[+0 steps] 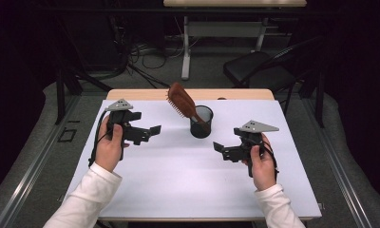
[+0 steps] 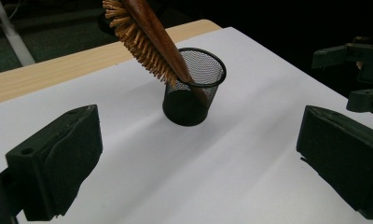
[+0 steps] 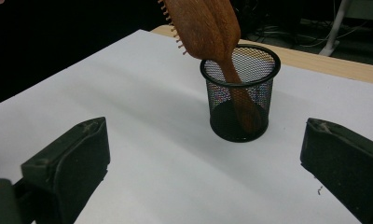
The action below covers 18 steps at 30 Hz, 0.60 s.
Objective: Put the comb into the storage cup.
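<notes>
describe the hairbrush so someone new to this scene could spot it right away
Start at the white sheet covering the table. Near the middle of its far half stands a black mesh cup, between the left gripper and right gripper. The hairbrush stands handle-down in it, leaning over the rim: the reddish-brown wooden thing with bristles, unlike the black gear around it.

Wooden hairbrush (image 1: pixel 181 100) stands tilted, handle down, in black mesh cup (image 1: pixel 202 127).

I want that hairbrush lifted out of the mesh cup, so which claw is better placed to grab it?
Probably the left claw. The hairbrush leans out of the mesh cup toward the left side, so its head sits nearer that claw. The right claw is open too, but lies lower, away from the head.
</notes>
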Motion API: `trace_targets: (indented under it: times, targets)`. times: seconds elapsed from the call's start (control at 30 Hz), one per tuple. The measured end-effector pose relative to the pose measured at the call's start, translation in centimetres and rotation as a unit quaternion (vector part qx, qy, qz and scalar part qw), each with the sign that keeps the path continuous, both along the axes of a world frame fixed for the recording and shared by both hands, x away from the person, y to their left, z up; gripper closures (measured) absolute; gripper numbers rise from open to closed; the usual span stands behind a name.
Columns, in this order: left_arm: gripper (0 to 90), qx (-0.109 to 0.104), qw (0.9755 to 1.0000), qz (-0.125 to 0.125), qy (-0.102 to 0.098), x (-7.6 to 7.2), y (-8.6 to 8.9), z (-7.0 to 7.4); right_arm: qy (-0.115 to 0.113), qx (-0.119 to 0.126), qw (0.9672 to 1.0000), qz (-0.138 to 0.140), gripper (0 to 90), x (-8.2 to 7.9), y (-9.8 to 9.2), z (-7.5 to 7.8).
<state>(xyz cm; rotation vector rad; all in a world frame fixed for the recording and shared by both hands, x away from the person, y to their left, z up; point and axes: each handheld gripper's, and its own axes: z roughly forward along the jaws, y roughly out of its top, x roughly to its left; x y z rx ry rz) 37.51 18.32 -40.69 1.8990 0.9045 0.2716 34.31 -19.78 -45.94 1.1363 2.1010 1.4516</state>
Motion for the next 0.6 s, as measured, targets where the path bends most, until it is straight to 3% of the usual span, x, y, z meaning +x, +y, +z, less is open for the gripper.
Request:
trace_targets:
  times: [0.23,0.47,0.6]
  targets:
    - [0.4,-0.005,1.0000,0.002,0.001,-1.0,0.6,-0.6,-0.001,0.002,1.0000,-0.001,1.1,-0.3,-0.3,0.4]
    - [0.4,0.008,1.0000,-0.006,0.002,-1.7,0.8,-1.8,-0.002,0.005,1.0000,-0.001,1.1,-0.4,-0.4,0.5]
    - [0.5,0.029,0.9996,0.000,-0.006,-2.0,0.8,-2.5,0.001,0.004,1.0000,0.000,1.1,-0.3,-0.4,0.4]
